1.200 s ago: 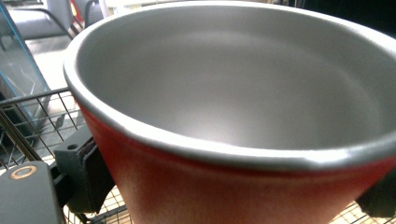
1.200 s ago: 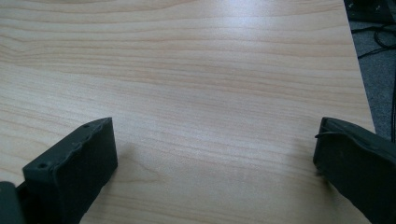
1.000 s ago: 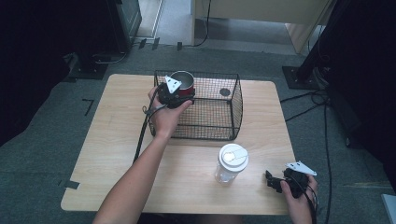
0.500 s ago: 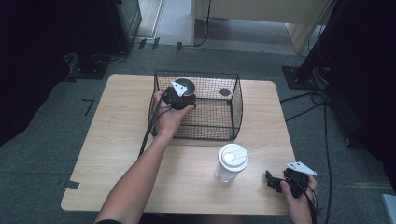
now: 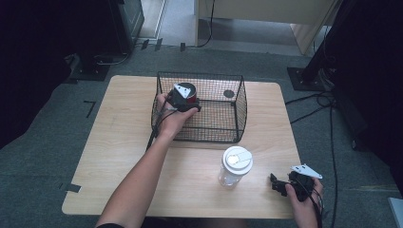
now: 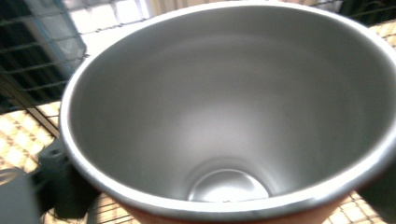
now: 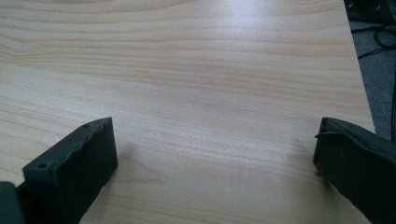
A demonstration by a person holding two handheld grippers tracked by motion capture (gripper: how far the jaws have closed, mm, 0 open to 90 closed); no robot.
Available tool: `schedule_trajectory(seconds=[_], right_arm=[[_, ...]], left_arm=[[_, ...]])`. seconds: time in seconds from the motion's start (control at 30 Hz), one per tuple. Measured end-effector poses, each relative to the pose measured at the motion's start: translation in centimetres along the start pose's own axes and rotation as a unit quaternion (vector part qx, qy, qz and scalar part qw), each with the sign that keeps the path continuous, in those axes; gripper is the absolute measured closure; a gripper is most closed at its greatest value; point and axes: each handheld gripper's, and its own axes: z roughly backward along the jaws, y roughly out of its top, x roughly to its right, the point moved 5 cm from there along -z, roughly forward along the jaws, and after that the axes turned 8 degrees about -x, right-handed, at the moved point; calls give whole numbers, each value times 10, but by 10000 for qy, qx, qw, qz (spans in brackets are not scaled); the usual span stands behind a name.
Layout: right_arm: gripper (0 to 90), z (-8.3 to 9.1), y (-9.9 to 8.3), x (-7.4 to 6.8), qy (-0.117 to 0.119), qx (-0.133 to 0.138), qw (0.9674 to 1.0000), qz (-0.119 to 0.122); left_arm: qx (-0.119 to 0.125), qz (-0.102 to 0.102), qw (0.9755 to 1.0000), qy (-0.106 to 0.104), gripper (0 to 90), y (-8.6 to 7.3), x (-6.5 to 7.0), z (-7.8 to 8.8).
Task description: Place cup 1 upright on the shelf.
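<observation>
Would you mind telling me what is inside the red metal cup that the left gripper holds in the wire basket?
The cup looks empty: bare steel walls and a shiny bottom. The near rim hides a sliver of the bottom. It stands in the wire basket.

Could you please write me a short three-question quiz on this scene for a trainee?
1. True or false: the cup at the left gripper is empty.
2. Where is the bottle? A) inside the basket B) on the table, in front of the basket C) on the floor
3. Fill in: the right gripper has its jaws ____.

Key: 1 true; 2 B; 3 open, nothing between them.
</observation>
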Motion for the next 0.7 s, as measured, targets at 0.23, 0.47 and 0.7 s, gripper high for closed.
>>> schedule_trajectory(seconds=[0.23,0.47,0.7], right_arm=[[0,0,0,0,2,3,10000,8],[0,0,0,0,2,1,10000,6],[0,0,0,0,2,3,10000,4]], left_arm=[[-9,11,10000,-11,0,2,-1,5],[115,124,9998,-85,0,9,-1,14],[258,244,9991,-219,0,18,-1,23]])
